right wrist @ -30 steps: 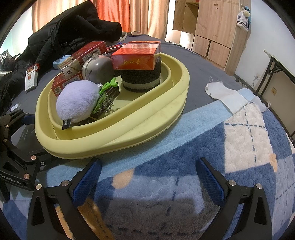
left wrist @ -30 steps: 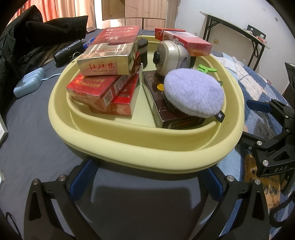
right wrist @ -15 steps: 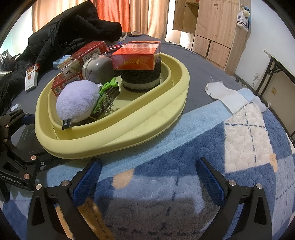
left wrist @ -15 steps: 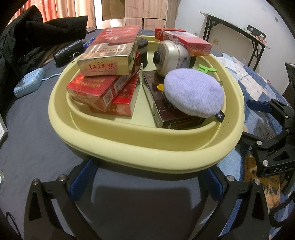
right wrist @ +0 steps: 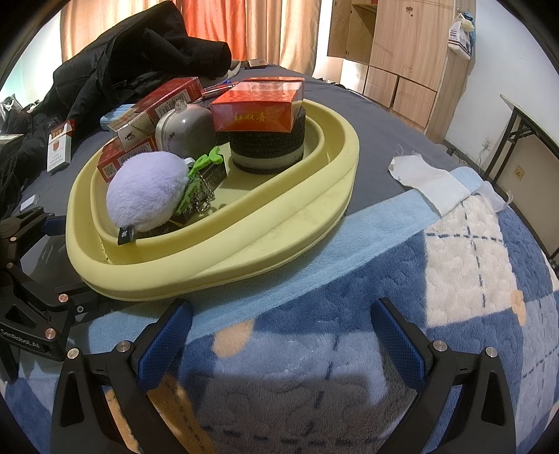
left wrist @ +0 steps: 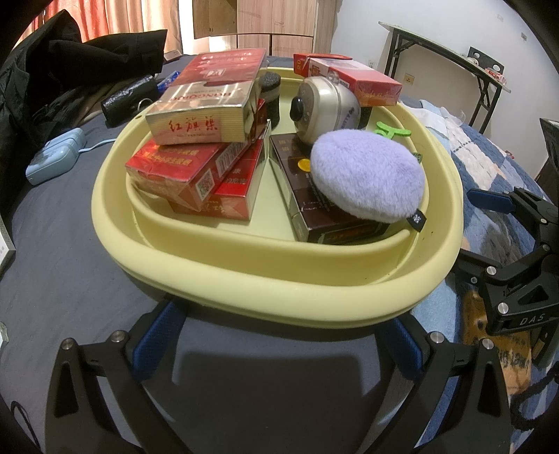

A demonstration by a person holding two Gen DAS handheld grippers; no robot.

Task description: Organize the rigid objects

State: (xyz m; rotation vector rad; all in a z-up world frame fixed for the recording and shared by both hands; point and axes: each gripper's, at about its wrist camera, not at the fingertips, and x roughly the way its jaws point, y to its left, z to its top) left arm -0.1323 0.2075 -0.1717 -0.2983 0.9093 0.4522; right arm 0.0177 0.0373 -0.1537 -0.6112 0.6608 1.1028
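In the yellow basin (left wrist: 279, 279), stiff, light cigarette boxes (left wrist: 195, 118) are stacked, best pinched across flat sides; left gripper (left wrist: 276, 338) and right gripper (right wrist: 279, 338) are spread wide, empty.

Both grippers idle, jaws wide.
My left gripper (left wrist: 279, 344) and right gripper (right wrist: 279, 340) each hold their blue-padded fingers (right wrist: 164, 344) spread apart, gripping nothing; the two sit side by side, low.

We see even indoor light, sunlit curtains (right wrist: 223, 24) glowing orange far behind, soft shadows beneath each near gripper, strong fisheye bending and black vignetted corners.
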